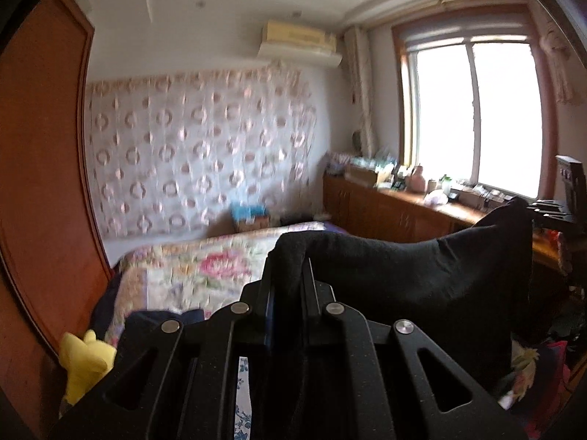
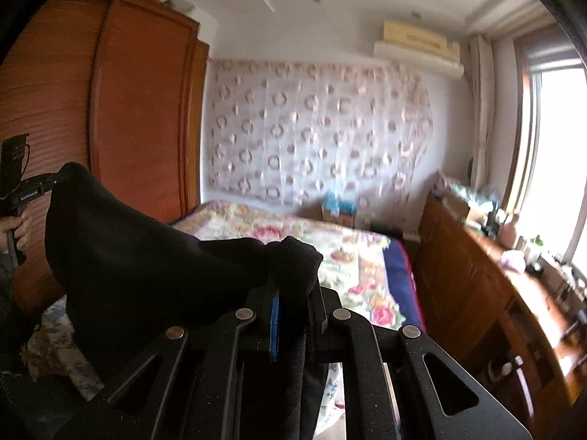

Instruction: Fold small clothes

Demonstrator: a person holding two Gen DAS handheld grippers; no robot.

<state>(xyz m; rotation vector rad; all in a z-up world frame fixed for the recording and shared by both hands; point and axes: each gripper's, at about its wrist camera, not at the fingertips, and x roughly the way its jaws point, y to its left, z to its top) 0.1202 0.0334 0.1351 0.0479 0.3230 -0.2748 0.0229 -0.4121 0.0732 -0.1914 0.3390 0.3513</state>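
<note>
The black garment [image 1: 422,278] hangs in the air above the bed [image 1: 190,271], stretched between the two claws. It looks light, soft and limp: the top edge sags in a shallow curve between the two grips, and the rest drapes down out of sight below. It is neither stiff nor fragile, and the fabric seems matte enough not to slip. Corners or a hem edge are the sensible holds, since a pinch in the middle would only bunch it.

The left claw [image 1: 288,256] is clenched on one bunched end of the garment, its jaws nearly together with a fold of cloth pushed up between them. The right claw [image 2: 293,260] is likewise clamped on the other end, a wad of cloth standing proud of its tips. From the right wrist view, the left claw's handle shows at far left, gripped by a hand [image 2: 16,229], with the cloth running up to it.

A yellow toy [image 1: 86,366] lies near the bed's left edge.
</note>
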